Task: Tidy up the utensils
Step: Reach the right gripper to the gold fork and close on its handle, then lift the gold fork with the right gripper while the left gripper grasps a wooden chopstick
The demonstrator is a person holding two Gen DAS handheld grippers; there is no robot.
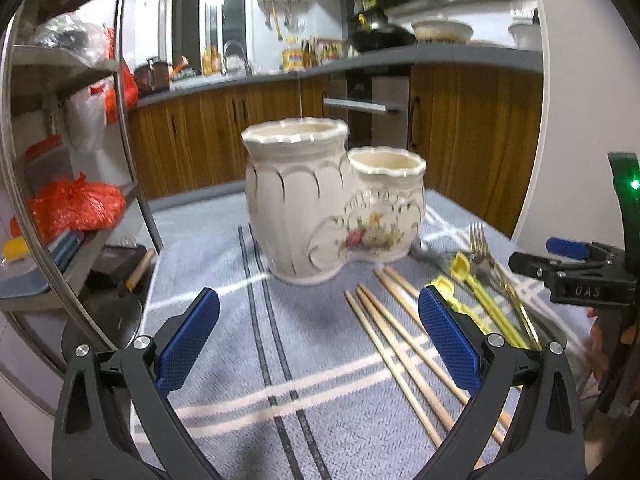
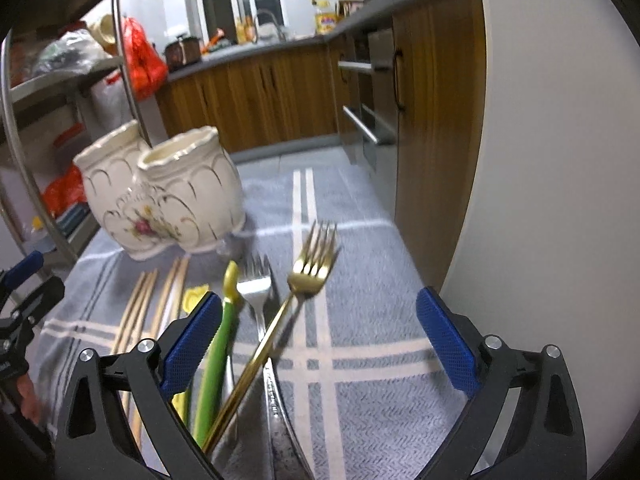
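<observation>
Both the left claw (image 1: 318, 336) and right claw (image 2: 320, 338) gape wide, holding nothing. The holder (image 1: 320, 208) stands at twelve o'clock of the left claw, chopsticks (image 1: 400, 344) at four.

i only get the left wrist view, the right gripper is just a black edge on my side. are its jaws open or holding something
observer: Open. In the right wrist view the right gripper has its jaws spread wide with nothing clamped between them.
operator: ok which fork is easiest for it, they're a blur here
observer: The gold fork lies in the gap between the jaws. Its handle slants across and seems to rest on top of the silver fork. The green spoon lies close beside them on the left.
</observation>
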